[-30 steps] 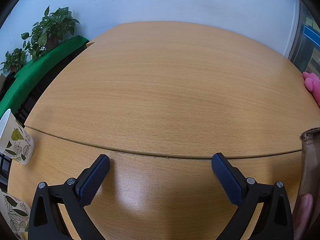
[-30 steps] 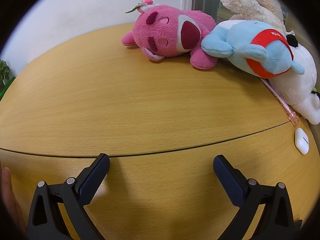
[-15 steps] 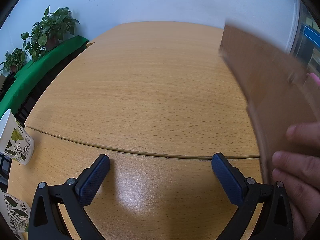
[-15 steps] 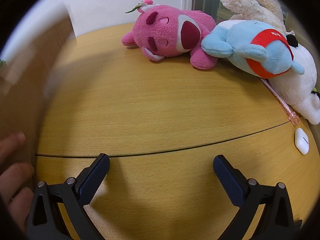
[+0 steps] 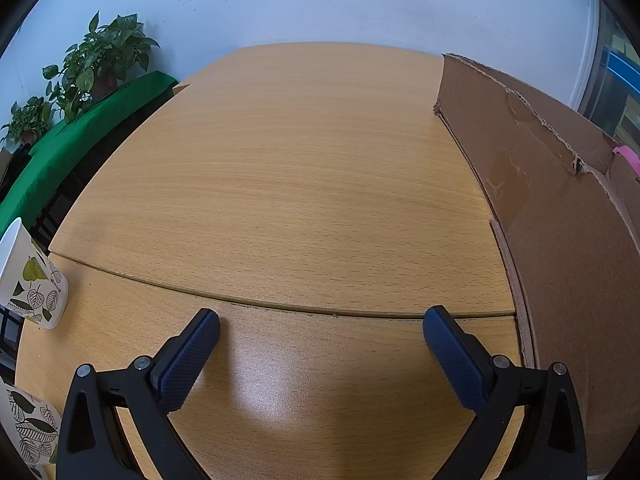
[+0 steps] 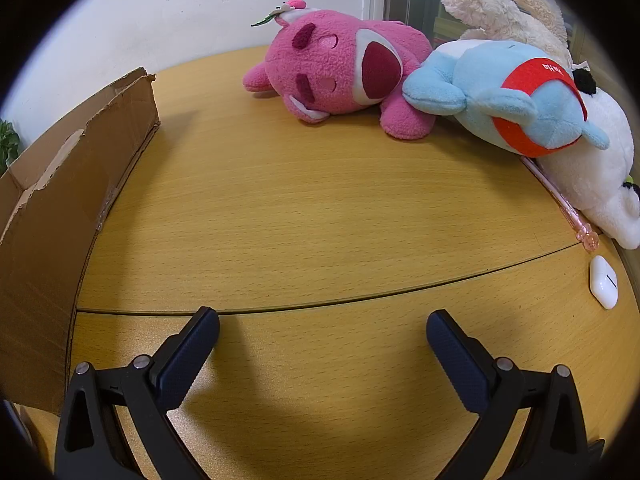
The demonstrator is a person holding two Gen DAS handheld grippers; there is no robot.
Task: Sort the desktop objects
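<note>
A brown cardboard box (image 5: 560, 216) stands on the wooden table at the right of the left wrist view; it also shows at the left of the right wrist view (image 6: 52, 216). A pink plush bear (image 6: 344, 72), a blue plush with a red band (image 6: 516, 100) and a white plush (image 6: 600, 176) lie at the far right of the table. A pink pen (image 6: 560, 204) and a white earbud case (image 6: 604, 282) lie near them. My left gripper (image 5: 320, 332) is open and empty just left of the box. My right gripper (image 6: 322, 332) is open and empty just right of it.
Two leaf-patterned paper cups (image 5: 30, 280) stand at the table's left edge. Potted plants (image 5: 100, 60) sit on a green-covered surface (image 5: 76, 144) beyond the table. A white wall (image 5: 320, 0) runs behind. A cream plush (image 6: 508, 12) lies behind the blue one.
A hand brought the cardboard box in between the two grippers and set it on the table; the hand is gone now. Both grippers stayed still and open.
</note>
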